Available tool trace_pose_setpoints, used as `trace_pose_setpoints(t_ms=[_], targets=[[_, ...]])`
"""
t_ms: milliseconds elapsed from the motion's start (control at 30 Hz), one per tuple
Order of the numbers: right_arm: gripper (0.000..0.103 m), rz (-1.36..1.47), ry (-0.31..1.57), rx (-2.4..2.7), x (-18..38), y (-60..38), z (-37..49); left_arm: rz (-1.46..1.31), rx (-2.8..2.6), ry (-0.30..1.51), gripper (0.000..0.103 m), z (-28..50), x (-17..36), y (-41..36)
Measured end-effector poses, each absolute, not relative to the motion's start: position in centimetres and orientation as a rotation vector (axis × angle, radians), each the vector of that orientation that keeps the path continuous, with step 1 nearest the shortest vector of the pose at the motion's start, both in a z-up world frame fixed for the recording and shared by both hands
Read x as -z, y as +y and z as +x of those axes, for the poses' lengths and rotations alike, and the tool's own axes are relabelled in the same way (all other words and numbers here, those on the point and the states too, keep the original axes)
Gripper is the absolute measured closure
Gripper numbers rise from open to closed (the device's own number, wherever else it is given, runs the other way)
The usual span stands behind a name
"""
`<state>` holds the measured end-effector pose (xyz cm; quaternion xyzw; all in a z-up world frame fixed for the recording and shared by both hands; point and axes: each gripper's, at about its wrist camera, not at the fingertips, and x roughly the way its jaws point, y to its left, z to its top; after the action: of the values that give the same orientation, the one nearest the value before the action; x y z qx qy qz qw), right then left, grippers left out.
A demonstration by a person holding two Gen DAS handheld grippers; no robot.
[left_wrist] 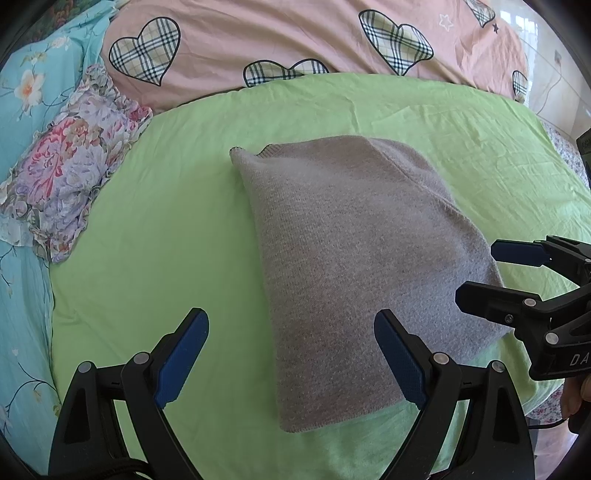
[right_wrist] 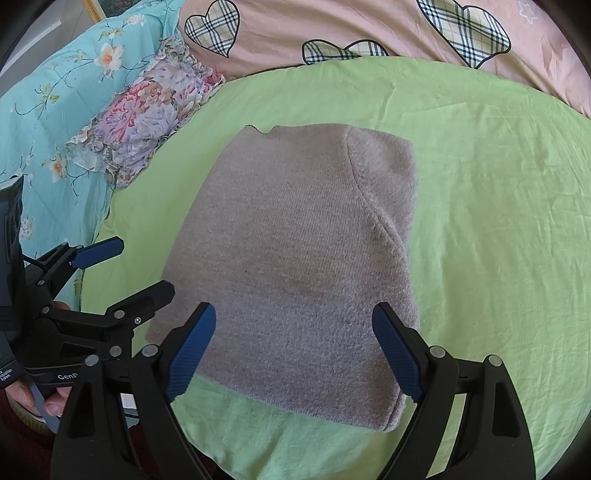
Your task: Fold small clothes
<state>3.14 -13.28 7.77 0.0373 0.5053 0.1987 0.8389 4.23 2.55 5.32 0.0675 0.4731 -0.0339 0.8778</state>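
A grey sweater lies folded into a long block in the middle of the green sheet on the bed. Its sides look tucked in already, so it seems ready for one more fold, bottom end up to the neck end.

The left gripper hangs over the near left corner of the sweater. Its fingers are spread wide and hold nothing. The right gripper hangs over the near right part of the sweater, also spread wide and holding nothing. Both wait at the near edge, likely because that edge is the one to pick up next.

A flowery pillow sits beyond the sweater to the left, off the sheet's edge. A pink quilt with hearts lies behind the sweater, well apart.
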Motion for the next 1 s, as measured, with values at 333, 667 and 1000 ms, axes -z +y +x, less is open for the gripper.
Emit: trace_pose_setpoints(t_ms=[333, 667, 1000], targets=[[0.016, 0.065, 1.054, -0.418, -8.3, -13.4, 3.8, 0.15, 0.068, 0.978, 0.011, 5.0, -5.4, 2.4], [0.016, 0.072, 1.043, -0.404, -8.2, -13.9, 4.9, 0.15, 0.055, 0.96, 0.011, 5.9, -5.6, 2.9], [0.016, 0.084, 1.019, -0.393, -8.4, -14.4, 5.0, 0.138, 0.04, 0.94, 0.011, 5.8, -6.4, 3.5]])
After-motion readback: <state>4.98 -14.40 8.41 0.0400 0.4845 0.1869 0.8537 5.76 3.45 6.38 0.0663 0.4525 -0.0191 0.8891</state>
